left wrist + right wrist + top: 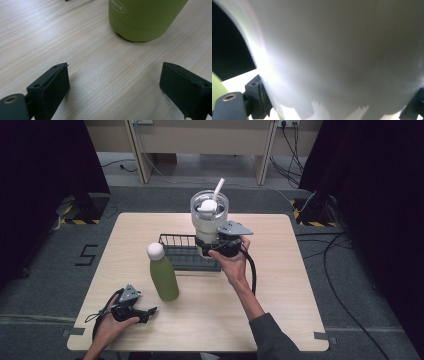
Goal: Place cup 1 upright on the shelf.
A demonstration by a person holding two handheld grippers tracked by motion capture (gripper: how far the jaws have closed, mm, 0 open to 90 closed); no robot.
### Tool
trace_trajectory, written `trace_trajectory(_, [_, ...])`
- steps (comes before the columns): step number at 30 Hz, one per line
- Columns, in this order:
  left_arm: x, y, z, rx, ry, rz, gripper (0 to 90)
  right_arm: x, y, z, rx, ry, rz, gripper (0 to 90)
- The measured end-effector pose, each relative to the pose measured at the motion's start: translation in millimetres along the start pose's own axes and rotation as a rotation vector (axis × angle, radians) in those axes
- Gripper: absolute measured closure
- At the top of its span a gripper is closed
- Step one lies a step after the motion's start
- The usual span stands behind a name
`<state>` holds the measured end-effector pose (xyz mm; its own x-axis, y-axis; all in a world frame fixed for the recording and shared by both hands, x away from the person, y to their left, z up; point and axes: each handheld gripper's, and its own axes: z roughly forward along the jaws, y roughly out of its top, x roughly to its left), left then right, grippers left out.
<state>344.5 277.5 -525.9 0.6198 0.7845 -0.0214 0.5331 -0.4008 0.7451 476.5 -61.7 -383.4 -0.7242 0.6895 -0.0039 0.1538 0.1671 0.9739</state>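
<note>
The right tool [216, 246] grips the lower body of the white tumbler [208, 222], held upright over the black wire rack [186, 253], straw [218, 188] tilted right. The left tool [145, 312] rests wide open on the desk [280, 285], empty, near the upright green bottle [163, 274]

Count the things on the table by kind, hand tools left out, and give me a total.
Drinking vessels: 2, the green bottle and the white tumbler with its straw
Wire racks: 1, the black rack
Total: 3
</note>
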Motion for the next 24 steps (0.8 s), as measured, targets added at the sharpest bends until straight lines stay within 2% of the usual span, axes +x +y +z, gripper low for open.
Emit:
trace_trajectory(6, [0.2, -0.1, -0.3, 0.002, -0.002, 0.002, 8.4, -8.0, -4.7, 19.2, 0.004, -0.020, 0.010, 11.5])
trace_trajectory(19, [0.1, -0.2, -0.2, 0.000, -0.001, 0.002, 8.4, -23.6, -21.5, 36.1, 0.018, -0.052, 0.033, 11.5])
trace_trajectory(24, [0.1, -0.2, -0.3, 0.000, -0.002, 0.003, 8.4, -24.7, -26.6, 39.3, 0.017, -0.056, 0.039, 11.5])
